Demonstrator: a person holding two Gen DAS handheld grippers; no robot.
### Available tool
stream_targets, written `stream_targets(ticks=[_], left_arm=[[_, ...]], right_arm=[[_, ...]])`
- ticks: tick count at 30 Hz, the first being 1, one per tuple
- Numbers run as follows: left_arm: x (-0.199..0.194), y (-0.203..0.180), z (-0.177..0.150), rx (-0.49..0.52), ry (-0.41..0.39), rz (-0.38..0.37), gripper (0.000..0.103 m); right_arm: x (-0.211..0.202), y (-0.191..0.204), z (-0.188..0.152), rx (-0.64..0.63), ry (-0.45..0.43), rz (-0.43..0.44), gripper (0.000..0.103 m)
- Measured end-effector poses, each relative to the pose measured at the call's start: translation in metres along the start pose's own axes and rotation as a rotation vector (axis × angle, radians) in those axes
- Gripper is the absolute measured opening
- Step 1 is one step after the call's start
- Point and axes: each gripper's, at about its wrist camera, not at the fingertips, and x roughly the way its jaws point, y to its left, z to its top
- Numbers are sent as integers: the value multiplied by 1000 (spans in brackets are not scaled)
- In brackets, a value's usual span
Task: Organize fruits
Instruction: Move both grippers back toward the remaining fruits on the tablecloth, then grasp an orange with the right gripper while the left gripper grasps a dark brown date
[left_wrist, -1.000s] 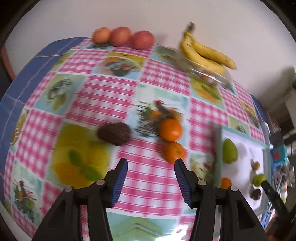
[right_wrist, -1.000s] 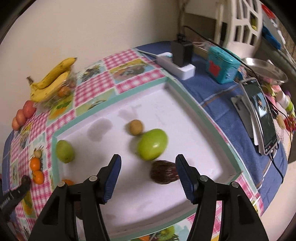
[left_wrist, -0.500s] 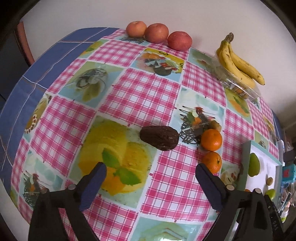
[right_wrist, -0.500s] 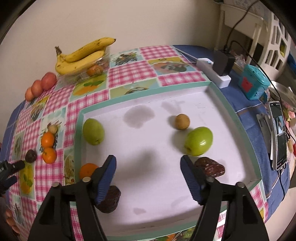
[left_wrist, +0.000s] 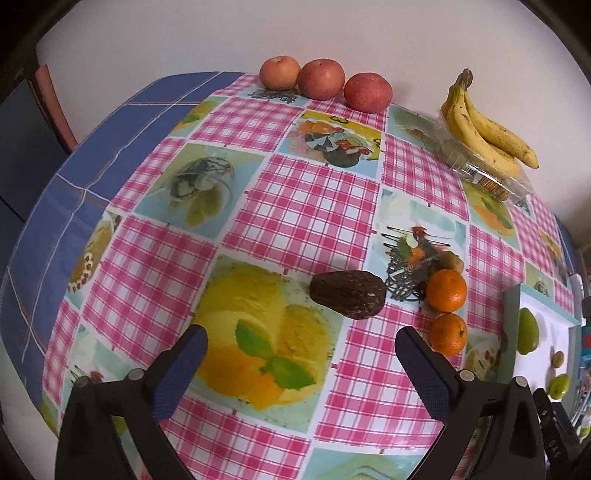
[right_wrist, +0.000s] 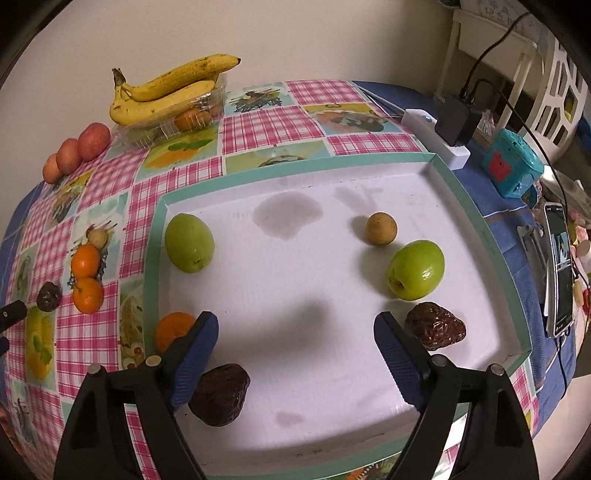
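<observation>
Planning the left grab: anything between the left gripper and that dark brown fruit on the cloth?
Nothing; the left wrist view shows bare tablecloth between the open left gripper and the dark brown fruit.

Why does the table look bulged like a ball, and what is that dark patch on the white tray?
Both wrist views use fisheye lenses, so the tablecloth curves and the corners go black. In the right wrist view, the patch on the tray looks like the right gripper's shadow.
</observation>
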Motion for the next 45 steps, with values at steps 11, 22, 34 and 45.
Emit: stream_targets(ticks=[11,22,34,45], left_arm=[[1,17,15,31,-20,-11,103],[-4,51,33,-28,-96,-43,103],[-3,67,45,-88,-135,-118,103],[7,64,47,-80,-112,-126,103]], right_arm=[[-2,21,-1,-33,-31,-22,87],[-9,69,2,-117,-64,14,87],[-15,126,16,-187,-75,134,87],[-7,154,35,-162,-72,217,87]])
